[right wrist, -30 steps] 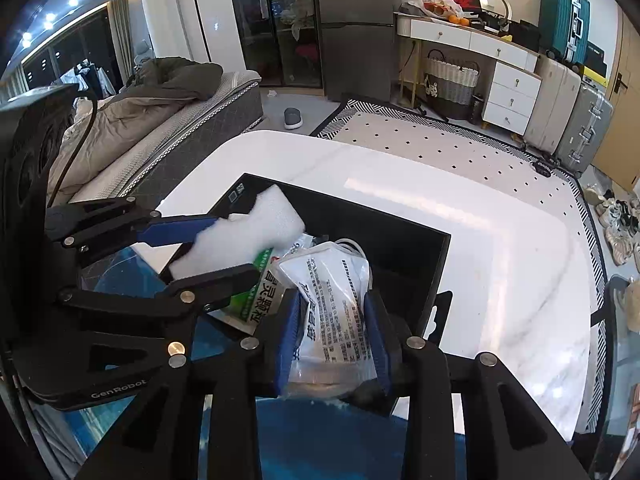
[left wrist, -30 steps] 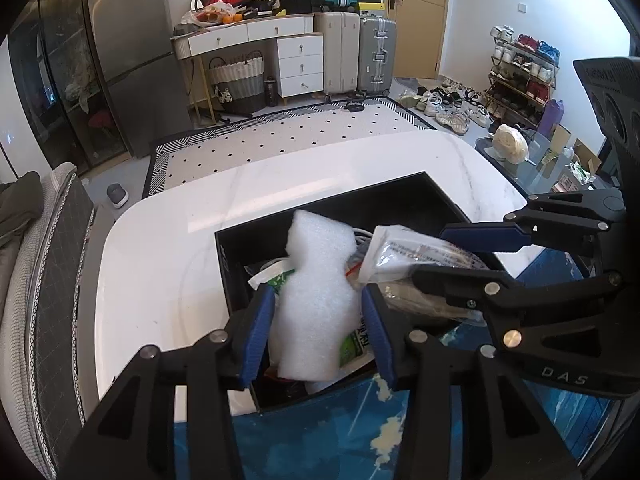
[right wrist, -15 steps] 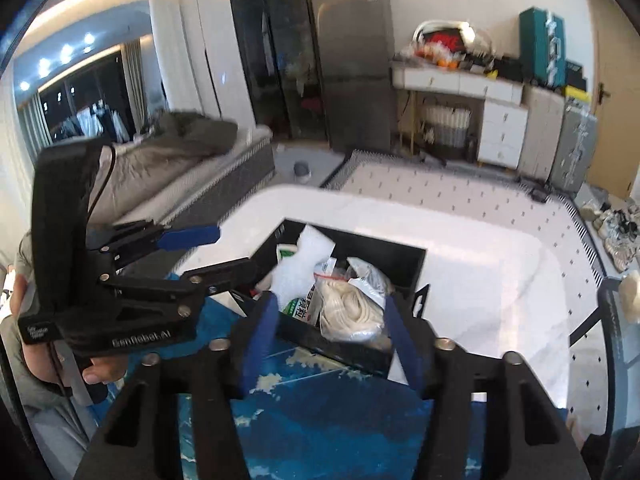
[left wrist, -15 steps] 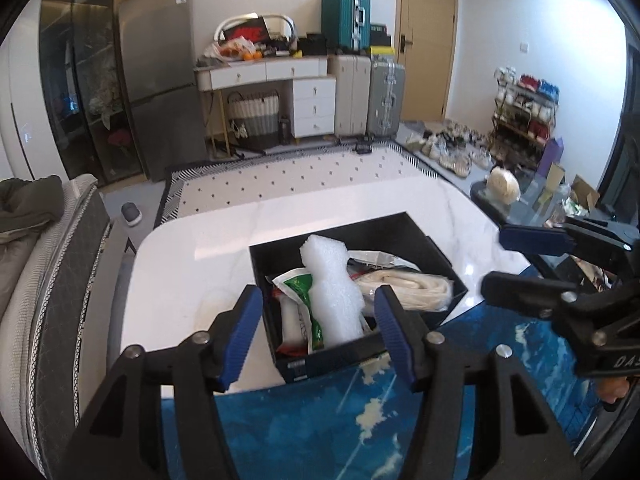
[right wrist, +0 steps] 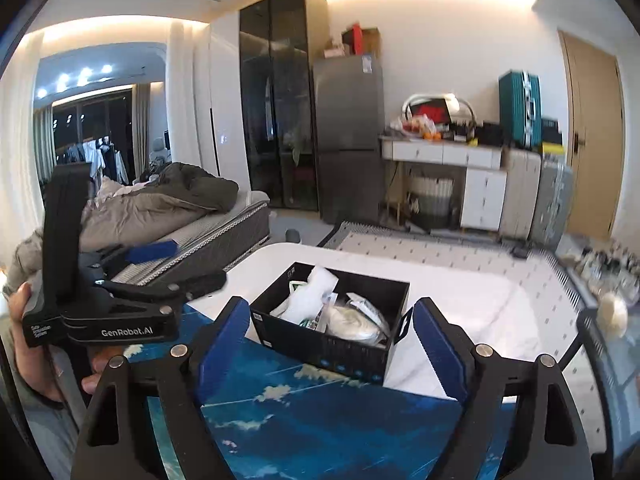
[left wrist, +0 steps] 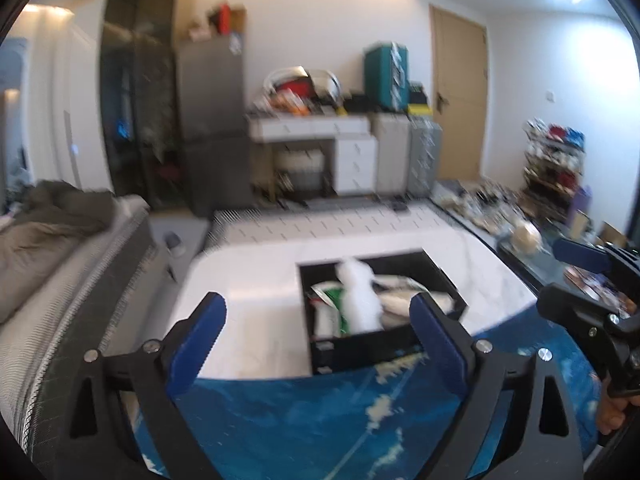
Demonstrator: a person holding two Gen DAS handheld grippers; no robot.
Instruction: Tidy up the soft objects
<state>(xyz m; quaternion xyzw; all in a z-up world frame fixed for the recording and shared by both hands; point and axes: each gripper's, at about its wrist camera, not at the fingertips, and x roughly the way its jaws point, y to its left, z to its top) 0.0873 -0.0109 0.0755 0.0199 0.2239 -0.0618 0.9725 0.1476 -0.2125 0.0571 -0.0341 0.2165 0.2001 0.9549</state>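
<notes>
A black box sits on the white table where the blue mat begins. In it a white foam piece stands upright. Beside the foam lie a green-and-white packet and a clear bag of white stuff. My left gripper hangs back from the box over the mat, jaws opening wide with nothing between them. My right gripper is also drawn back, jaws opening and empty. Each shows in the other's view: the right gripper, the left gripper in a hand.
The white marble table carries a blue patterned mat on its near part. A bed with a rumpled quilt lies to the left. A glass side table stands to the right. A fridge, dresser, suitcases and shoe rack line the far walls.
Both grippers let go, the left of the foam and the right of the bag, which now rest in the box. Both have pulled back and up, and their jaws have spread wide.
</notes>
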